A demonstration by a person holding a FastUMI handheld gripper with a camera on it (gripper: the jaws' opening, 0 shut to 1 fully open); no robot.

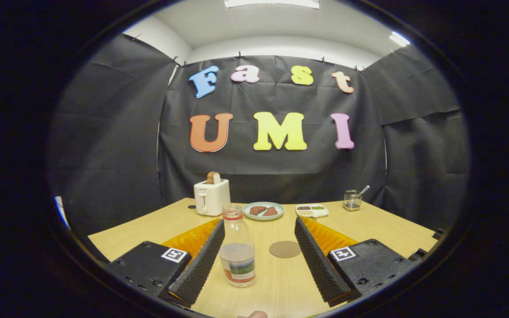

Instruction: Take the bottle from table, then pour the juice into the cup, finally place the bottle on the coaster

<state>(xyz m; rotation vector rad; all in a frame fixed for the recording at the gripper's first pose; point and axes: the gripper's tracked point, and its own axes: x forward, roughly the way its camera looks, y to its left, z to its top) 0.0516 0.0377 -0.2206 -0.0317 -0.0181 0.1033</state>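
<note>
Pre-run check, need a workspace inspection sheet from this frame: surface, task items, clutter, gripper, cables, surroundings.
Surface: wooden table, dry.
Job's things: bottle upright between the fingers, near the left one, part full; coaster bare, just beyond; cup: nothing seen.
Clutter: toaster holding bread, plate with food, divided tray, wire holder, all at the far edge.
Gripper: gripper open, not pressing the bottle.
Cables: nothing seen.
Surroundings: black cloth walls.

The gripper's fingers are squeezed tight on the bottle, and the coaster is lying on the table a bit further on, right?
Not quite. In the gripper view the gripper has its fingers spread open, with the bottle standing between them near one finger, not squeezed. The rest is right: the coaster lies on the table a bit further on.
</note>
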